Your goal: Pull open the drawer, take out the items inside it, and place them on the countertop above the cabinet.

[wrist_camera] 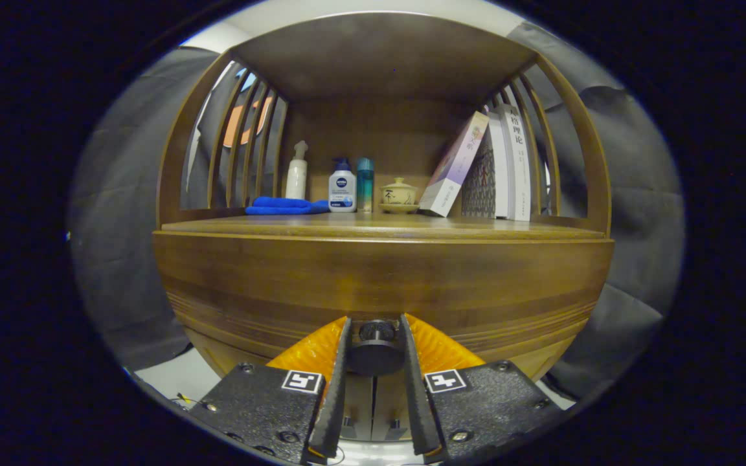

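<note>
I am looking straight at a wooden cabinet (pixel 383 272) with a curved front, and I use the round dark drawer knob (pixel 375 349) low on that front as my landmark. Up and to the left of the knob, on the worktop (pixel 379 225) above the drawer front (pixel 282 285), lies a folded blue cloth (pixel 282 206). Just behind the cloth stands a white pump bottle (pixel 296 171). Next, almost straight above the knob, stand a white bottle with a blue cap (pixel 342 186) and, touching its right side, a slim teal bottle (pixel 364 184). Slightly right of those sits a small lidded ceramic cup on a saucer (pixel 399 194). Further up and to the right of the knob, a box-like book (pixel 456 165) leans rightward against a row of upright books (pixel 506 165). Slatted wooden sides flank the worktop. My tool (pixel 374 353) sits at the knob, its two fingers (pixel 337 382) narrowed around it, one close on each side; they appear to press on the knob. The drawer looks closed, its front flush with the cabinet.
</note>
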`<act>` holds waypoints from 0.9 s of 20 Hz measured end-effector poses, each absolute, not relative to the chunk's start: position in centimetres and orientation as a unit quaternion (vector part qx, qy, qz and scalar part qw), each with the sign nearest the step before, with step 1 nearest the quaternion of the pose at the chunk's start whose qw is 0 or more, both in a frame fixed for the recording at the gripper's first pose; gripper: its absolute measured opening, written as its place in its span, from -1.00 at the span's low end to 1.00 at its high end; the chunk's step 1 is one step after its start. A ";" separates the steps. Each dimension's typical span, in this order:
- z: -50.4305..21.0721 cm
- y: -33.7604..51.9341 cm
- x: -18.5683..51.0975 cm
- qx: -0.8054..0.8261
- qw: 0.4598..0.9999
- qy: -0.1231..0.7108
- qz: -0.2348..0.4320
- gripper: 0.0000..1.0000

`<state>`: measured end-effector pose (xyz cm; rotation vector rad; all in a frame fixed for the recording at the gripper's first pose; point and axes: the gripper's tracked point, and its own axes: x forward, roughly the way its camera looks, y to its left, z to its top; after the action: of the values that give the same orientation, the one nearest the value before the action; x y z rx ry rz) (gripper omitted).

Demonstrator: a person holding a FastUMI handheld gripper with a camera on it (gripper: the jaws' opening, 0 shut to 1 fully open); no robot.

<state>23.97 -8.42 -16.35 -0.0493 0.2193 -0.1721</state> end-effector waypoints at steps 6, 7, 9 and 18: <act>-16.1 -8.3 22.0 -0.052 0.989 0.112 -0.084 -0.34; -16.0 -8.3 21.5 -0.052 0.989 0.113 -0.084 -0.37; -16.0 -8.1 20.2 -0.051 0.989 0.116 -0.083 -0.39; -15.7 -7.0 13.4 -0.040 0.988 0.126 -0.076 -0.40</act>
<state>13.41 -6.97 -15.69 -0.0799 0.2533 -0.1529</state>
